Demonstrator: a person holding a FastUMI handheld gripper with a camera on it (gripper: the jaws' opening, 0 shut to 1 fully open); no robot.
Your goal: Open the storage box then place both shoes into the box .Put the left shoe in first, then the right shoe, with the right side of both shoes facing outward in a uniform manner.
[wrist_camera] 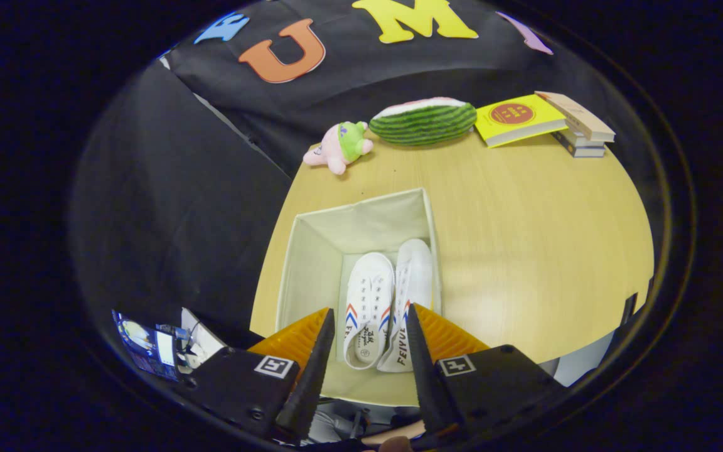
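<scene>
An open white fabric storage box (311,251) stands on the wooden table (524,251), below my fingers. Two white canvas shoes lie inside it side by side, heels toward me. The left-hand shoe (368,301) lies sole down with its laces up. The right-hand shoe (413,276) is tipped on its side against the box wall, showing lettering and red and blue chevrons. My gripper (369,314) hovers above the box's near end, open, with nothing between its fingers; the shoes' heel ends show in the gap between them.
Beyond the box, at the table's far edge, lie a pink and green plush toy (339,145), a watermelon-slice cushion (424,120), a yellow book (515,118) and a small stack of books (581,129). The tabletop right of the box is bare wood.
</scene>
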